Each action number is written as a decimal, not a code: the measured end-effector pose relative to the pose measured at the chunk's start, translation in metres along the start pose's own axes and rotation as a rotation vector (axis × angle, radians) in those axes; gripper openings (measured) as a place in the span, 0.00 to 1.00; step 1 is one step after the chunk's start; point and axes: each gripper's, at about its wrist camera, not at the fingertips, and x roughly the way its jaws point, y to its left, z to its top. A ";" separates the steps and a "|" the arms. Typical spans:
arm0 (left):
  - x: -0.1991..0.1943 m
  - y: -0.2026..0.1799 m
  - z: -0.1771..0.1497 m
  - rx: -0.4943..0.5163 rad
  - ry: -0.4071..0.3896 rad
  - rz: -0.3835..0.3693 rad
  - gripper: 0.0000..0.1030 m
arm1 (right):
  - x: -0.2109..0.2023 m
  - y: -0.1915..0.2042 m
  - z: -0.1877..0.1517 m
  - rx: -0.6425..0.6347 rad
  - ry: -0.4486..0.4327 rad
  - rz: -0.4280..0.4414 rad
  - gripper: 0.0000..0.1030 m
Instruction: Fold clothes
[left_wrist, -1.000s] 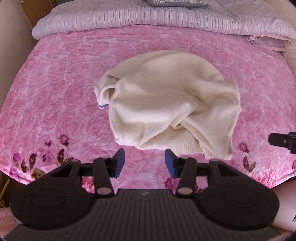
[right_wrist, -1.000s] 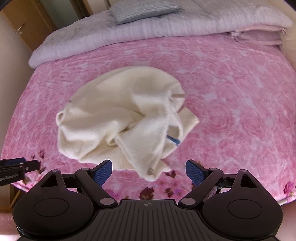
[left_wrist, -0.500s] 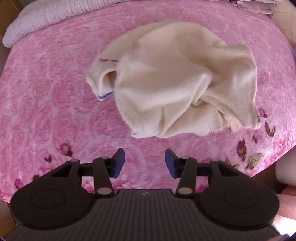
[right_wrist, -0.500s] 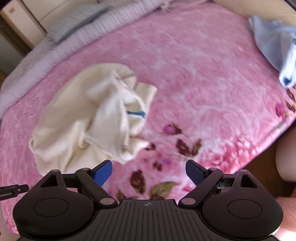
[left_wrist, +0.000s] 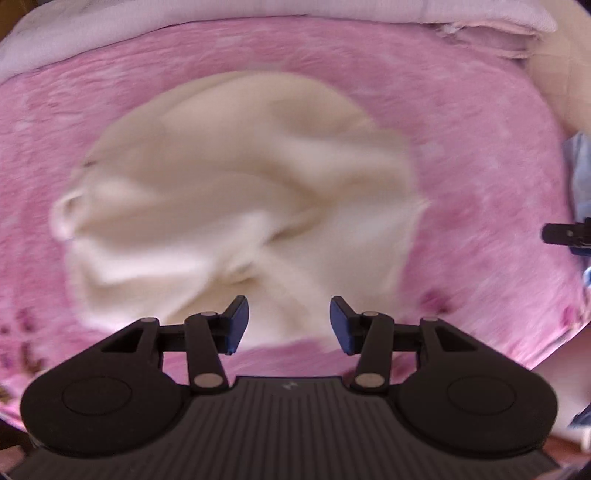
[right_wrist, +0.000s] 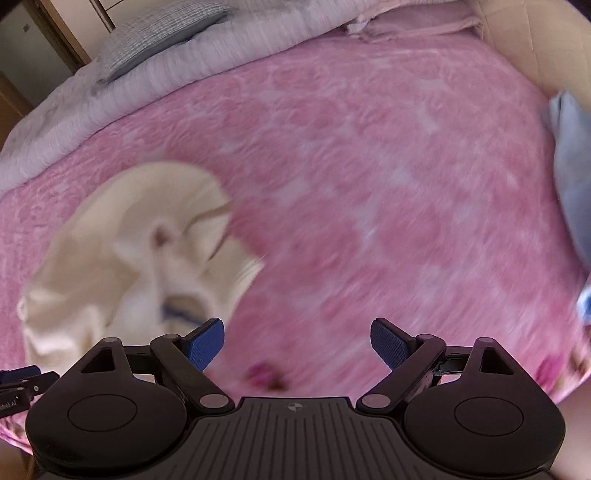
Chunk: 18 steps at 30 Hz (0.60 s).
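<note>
A crumpled cream sweater (left_wrist: 236, 206) lies on the pink floral bedspread (left_wrist: 461, 122); both views are motion-blurred. My left gripper (left_wrist: 289, 325) is open and empty, its blue pads just over the sweater's near edge. The right gripper's tip (left_wrist: 567, 234) shows at the far right of the left wrist view. In the right wrist view the sweater (right_wrist: 133, 254) lies at the left. My right gripper (right_wrist: 297, 345) is wide open and empty over bare bedspread (right_wrist: 369, 177), its left pad close to the sweater's right edge.
A light blue garment (right_wrist: 570, 173) lies at the bed's right edge. A pale lilac quilt (right_wrist: 155, 70) and a grey pillow (right_wrist: 162, 29) lie across the far end. A wooden cupboard stands at the far left. The bed's near edge is just under both grippers.
Both grippers have swung quickly, blurring the views. The left gripper has closed in on the sweater's near edge. The right gripper has moved nearer the sweater's right edge. Both stay open.
</note>
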 end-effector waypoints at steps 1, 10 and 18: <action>0.007 -0.016 0.006 0.004 -0.006 -0.013 0.44 | 0.002 -0.010 0.007 0.001 0.004 -0.003 0.87; 0.081 -0.101 0.025 0.162 0.019 0.099 0.44 | 0.031 -0.061 0.041 -0.015 0.092 -0.001 0.87; 0.110 -0.098 0.019 0.194 0.015 0.157 0.10 | 0.051 -0.054 0.045 -0.030 0.156 0.042 0.87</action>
